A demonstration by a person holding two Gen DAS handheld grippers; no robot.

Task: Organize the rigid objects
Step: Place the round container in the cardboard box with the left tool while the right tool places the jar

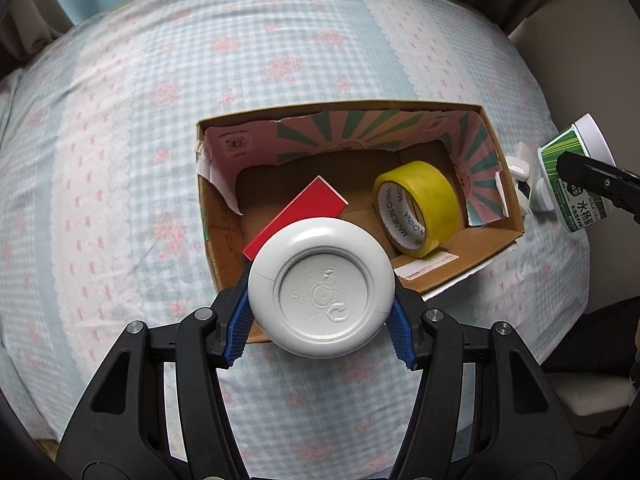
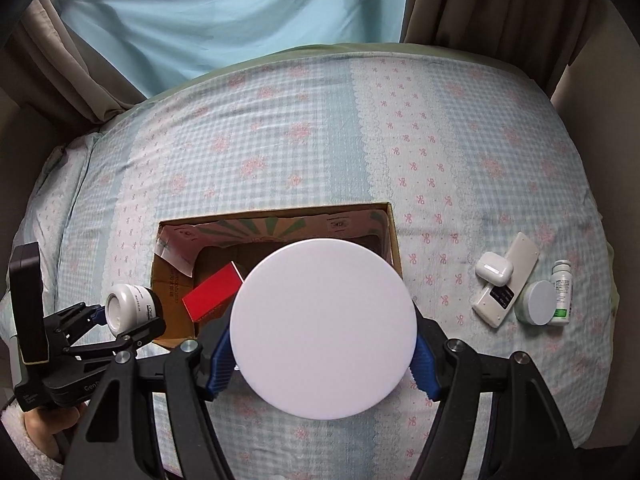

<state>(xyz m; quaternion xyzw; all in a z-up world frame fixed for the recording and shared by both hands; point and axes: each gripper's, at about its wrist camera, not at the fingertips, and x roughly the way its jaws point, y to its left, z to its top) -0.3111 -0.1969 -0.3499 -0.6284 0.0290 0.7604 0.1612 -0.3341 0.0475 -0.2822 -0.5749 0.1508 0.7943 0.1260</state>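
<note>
My left gripper point(image 1: 322, 312) is shut on a white plastic bottle point(image 1: 322, 286), its base toward the camera, held over the near edge of an open cardboard box point(image 1: 496, 136). It also shows in the right wrist view point(image 2: 130, 305). The box holds a red box point(image 1: 296, 216) and a yellow tape roll point(image 1: 420, 208). My right gripper point(image 2: 322, 350) is shut on a green-labelled container with a white lid point(image 2: 322, 328), just right of the cardboard box point(image 2: 394, 240); it shows in the left wrist view point(image 1: 572, 176).
On the checked bedspread point(image 2: 320, 140) right of the box lie a white earbud case point(image 2: 494, 268), a white remote point(image 2: 506, 284), a small round jar point(image 2: 538, 302) and a small white pill bottle point(image 2: 562, 292). Curtains hang behind the bed.
</note>
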